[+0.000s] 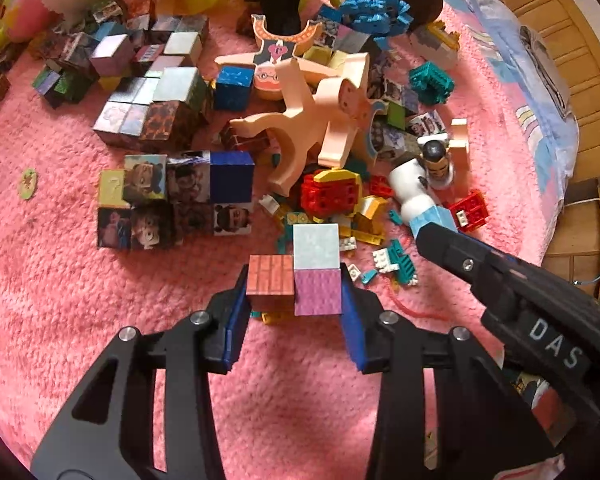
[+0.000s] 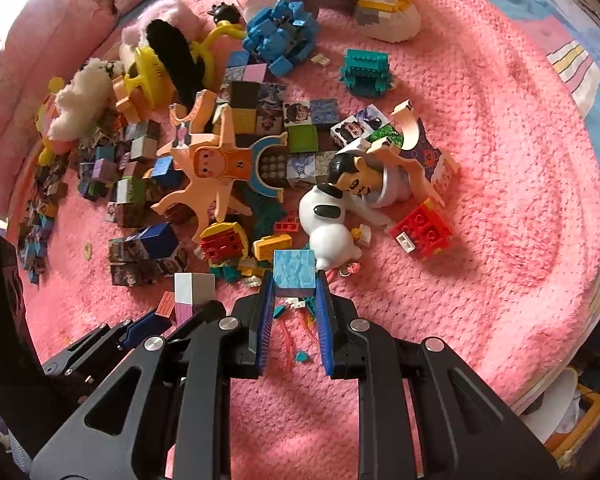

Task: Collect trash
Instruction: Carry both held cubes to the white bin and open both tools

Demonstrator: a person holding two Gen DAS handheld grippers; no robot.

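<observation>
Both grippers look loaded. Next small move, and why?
Probably lift both straight up. The left gripper is shut on two cubes side by side, and the right gripper on a blue cube; loose bricks lie close around on the pink blanket.

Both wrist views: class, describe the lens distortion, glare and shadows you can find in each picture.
Left wrist view: fisheye bends the wooden edge at right; glare whitens the tops of the foil cubes. Right wrist view: dark rounded corners, overexposed patch at upper left, and a hard shadow beside the red brick on the pink blanket.
</observation>
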